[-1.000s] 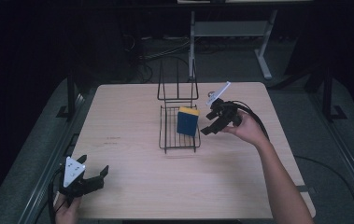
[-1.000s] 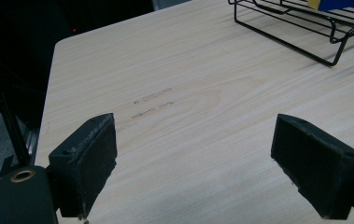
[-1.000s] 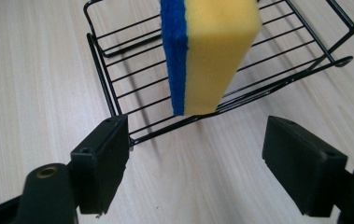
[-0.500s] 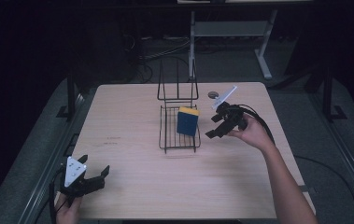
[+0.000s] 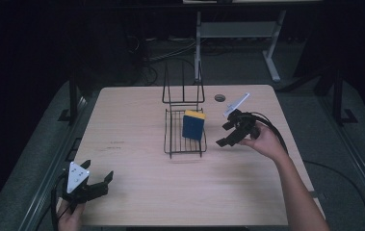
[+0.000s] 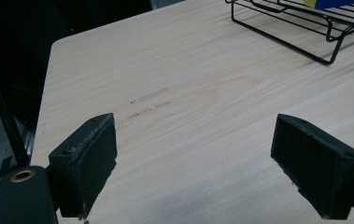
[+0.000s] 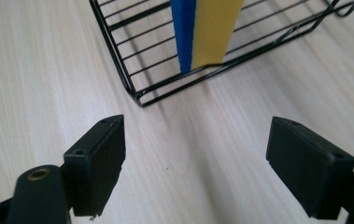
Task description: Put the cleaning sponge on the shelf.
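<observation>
Since a second ago the right gripper (image 5: pixel 229 134) has drawn back from the wire rack (image 5: pixel 185 139) toward the table's right side, and its jaws have just been opening with nothing between them; they now stand wide over bare wood. The left gripper (image 5: pixel 100 185) has kept its place near the table's (image 5: pixel 136 110) front left corner, jaws also wide and empty.

Ahead of the right fingers, just beyond their tips, lies the rack's low rim; behind it stands the blue and yellow sponge (image 7: pixel 205 30), upright on its narrow edge, long axis vertical, broad faces turned sideways to the fingers, yellow layer on the right in the right gripper view. The rack's tall wire back (image 5: pixel 183 84) rises farther off.

Open tabletop lies between the right fingers and the rack. The table's right edge is behind that hand.
</observation>
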Available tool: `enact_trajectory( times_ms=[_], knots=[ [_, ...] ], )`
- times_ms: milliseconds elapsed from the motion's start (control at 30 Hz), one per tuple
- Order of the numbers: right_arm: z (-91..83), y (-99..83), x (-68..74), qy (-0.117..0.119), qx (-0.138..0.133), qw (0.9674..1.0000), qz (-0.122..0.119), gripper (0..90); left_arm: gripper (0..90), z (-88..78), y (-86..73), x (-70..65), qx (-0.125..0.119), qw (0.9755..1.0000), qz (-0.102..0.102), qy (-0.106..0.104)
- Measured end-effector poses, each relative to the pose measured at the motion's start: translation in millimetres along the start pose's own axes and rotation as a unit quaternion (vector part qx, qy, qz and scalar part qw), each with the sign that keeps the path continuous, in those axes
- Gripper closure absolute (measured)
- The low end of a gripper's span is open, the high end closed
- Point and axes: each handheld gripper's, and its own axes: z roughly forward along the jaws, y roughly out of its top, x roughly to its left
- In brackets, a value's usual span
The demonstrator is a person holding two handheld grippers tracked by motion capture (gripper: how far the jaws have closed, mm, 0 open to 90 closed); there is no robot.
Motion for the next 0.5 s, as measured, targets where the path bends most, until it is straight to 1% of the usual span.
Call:
enact_trajectory(
  times_ms=[100, 500],
  knots=[
    [-1.1, -3.1, 1.5, -0.005, -0.003, 1.0000, 0.000, 19.0, 13.9, -1.2, 0.4, -0.1, -0.004, 1.0000, -0.002, 0.002],
    [-7.6, -15.0, 4.8, -0.008, 0.000, 1.0000, 0.007, 19.0, 13.9, -0.7, 0.2, -0.1, -0.001, 1.0000, -0.002, 0.002]
  ],
)
